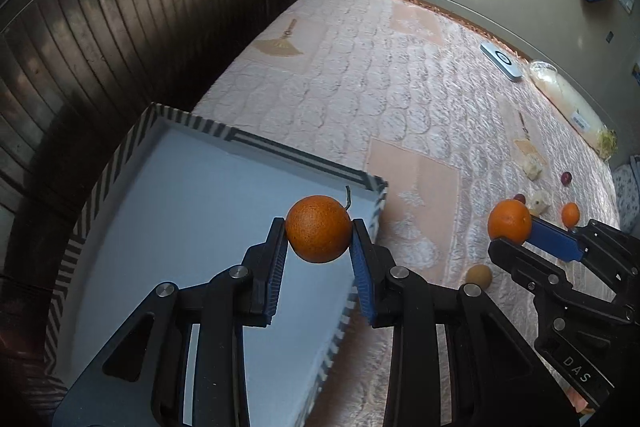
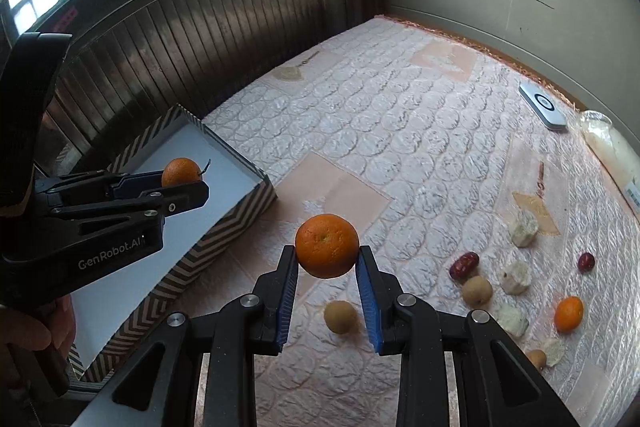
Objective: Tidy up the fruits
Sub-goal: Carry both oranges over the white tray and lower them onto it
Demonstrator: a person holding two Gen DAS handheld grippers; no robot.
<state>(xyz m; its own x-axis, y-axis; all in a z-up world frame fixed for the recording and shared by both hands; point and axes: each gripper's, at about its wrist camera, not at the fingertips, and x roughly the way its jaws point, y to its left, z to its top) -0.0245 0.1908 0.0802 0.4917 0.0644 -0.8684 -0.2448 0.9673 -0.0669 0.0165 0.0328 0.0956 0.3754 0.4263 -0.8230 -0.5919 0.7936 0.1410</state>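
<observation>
An orange point(image 1: 318, 229) clamped in the left claw point(image 1: 319, 233), a mandarin point(image 2: 327, 245) in the right claw point(image 2: 327, 259).

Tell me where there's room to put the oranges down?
The box has a bare white floor inside its striped walls. The quilted bed cover is bare between the box and the white remote. It is crowded by the dates, white chunks and small orange.

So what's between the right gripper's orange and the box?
Nothing: in the right wrist view only bare quilted mattress separates the orange in the right gripper from the box.
</observation>
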